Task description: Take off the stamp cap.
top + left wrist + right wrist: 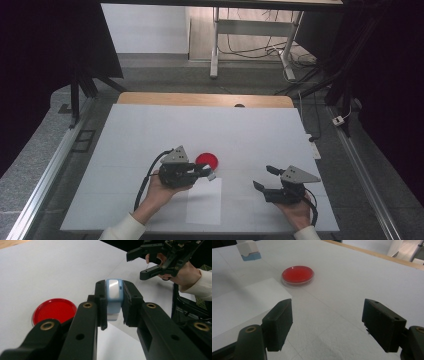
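Note:
A small blue-and-white block (113,311) is clamped between the jaws of my left gripper (114,287). It hangs just above the white table, and in the right gripper view the block (249,251) shows at the top left. A red round dish (207,160) lies flat on the table right beside the left gripper (208,173); the dish (54,310) is to the left of the jaws and the dish (297,274) lies ahead of the right gripper. My right gripper (262,177) is held low at the right, open and empty, with its jaws (327,320) spread wide.
A white sheet of paper (204,200) lies near the table's front edge, below the left gripper. The white table cover (150,135) stretches back to a wooden edge (205,99). Desk legs and cables stand on the floor behind.

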### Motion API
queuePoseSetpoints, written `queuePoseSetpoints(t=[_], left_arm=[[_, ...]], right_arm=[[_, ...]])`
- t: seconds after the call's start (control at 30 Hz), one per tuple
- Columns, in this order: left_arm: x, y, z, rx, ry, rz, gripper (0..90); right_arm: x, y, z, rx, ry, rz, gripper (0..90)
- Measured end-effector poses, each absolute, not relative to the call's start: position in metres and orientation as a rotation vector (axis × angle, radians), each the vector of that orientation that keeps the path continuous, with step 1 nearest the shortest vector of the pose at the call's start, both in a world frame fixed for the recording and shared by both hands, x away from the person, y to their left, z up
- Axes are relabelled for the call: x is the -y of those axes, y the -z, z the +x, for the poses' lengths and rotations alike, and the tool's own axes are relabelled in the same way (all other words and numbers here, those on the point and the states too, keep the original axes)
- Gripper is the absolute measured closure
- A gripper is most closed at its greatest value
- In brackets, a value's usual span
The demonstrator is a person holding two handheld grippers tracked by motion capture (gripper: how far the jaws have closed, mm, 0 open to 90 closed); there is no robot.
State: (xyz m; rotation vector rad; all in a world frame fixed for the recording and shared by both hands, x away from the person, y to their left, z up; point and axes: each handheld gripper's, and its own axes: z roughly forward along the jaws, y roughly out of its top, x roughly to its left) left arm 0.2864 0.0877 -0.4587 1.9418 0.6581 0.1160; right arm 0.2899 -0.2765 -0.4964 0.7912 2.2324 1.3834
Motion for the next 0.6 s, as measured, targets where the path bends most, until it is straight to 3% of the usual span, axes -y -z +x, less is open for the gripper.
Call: queuePoseSetpoints(t=[0.6], left_arm=[[-0.088, 0.460, 0.289, -0.662, -0.111, 1.940, 75.7]], right_arm=[[0.261, 0.497, 0.286, -2.239, -1.379, 0.779, 24.1]])
